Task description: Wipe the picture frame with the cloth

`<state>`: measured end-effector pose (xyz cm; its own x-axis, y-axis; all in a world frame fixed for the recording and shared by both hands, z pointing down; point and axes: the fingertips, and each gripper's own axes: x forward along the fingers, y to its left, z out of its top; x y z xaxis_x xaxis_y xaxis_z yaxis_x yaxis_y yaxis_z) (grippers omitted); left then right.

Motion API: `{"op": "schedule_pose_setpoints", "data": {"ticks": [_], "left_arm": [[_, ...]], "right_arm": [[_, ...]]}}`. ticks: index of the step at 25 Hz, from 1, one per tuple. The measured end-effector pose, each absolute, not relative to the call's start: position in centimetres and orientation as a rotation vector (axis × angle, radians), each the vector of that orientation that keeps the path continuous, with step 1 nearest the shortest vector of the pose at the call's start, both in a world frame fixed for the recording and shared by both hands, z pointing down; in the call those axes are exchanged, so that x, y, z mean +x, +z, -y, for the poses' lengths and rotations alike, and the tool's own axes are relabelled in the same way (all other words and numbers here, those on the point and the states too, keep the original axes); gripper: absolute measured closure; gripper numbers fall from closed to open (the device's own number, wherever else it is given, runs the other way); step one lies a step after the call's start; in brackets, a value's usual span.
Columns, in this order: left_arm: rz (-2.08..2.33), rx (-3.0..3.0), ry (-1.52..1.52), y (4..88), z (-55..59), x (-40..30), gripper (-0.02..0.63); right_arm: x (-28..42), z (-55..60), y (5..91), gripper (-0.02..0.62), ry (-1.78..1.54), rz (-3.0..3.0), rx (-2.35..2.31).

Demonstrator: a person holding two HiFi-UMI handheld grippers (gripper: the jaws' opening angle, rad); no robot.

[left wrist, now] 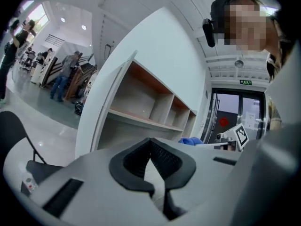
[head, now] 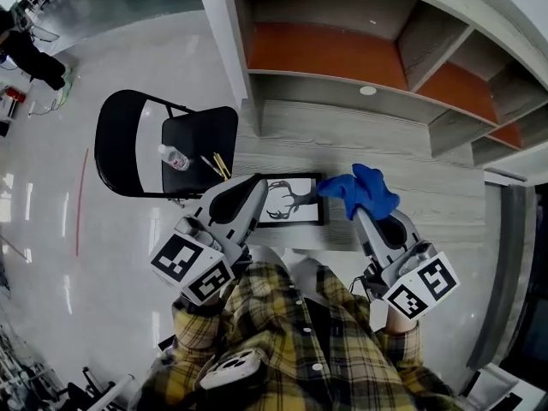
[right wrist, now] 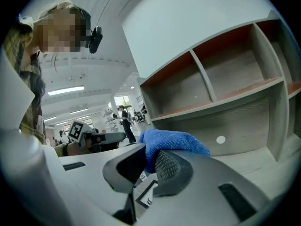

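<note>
Workplace: a grey wood-grain desk (head: 411, 165) set under a shelf unit (head: 342, 58) with orange back panels.

Task item: the picture frame (head: 295, 200), black-edged with an antlered deer drawing, lies flat on the desk near its front edge, directly ahead of the person.

Left tool (head: 253, 188): jaws pressed together, nothing between them. In the head view its tip overlaps the frame's left part. Whether it touches the frame cannot be told.

Right tool (right wrist: 149, 166): jaws pinching a blue cloth (head: 364, 192). The cloth is bunched and bulges up and forward over the jaw tips. In the head view it sits at the frame's upper right corner. The right gripper view shows a corner of the frame below and between the jaws, with the cloth above it. Contact between cloth and frame cannot be confirmed.

Both tools point roughly level toward the shelf unit, one at each side of the frame.

Surroundings: a black folding chair (head: 128, 144) stands on the glossy floor left of the desk. A water bottle (head: 174, 157) and some thin yellow sticks (head: 218, 166) lie on its seat. The person's plaid shirt (head: 282, 341) fills the lower part of the head view
</note>
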<state>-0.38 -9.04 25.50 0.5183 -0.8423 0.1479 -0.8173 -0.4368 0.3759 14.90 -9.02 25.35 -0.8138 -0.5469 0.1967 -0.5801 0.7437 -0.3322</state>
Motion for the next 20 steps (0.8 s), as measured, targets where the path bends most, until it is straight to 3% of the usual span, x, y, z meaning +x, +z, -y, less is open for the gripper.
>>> {"op": "schedule_pose_setpoints", "data": {"ticks": [10, 20], "left_arm": [[1.367, 2.266, 0.181, 32.0, 12.4, -2.9, 0.600], [1.139, 2.108, 0.529, 45.9, 15.2, -5.0, 0.582]], "right_arm": [[12.5, 11.7, 30.7, 0.554, 0.659, 2.733, 0.772], [10.2, 11.8, 36.9, 0.554, 0.831, 2.574, 0.756]]}}
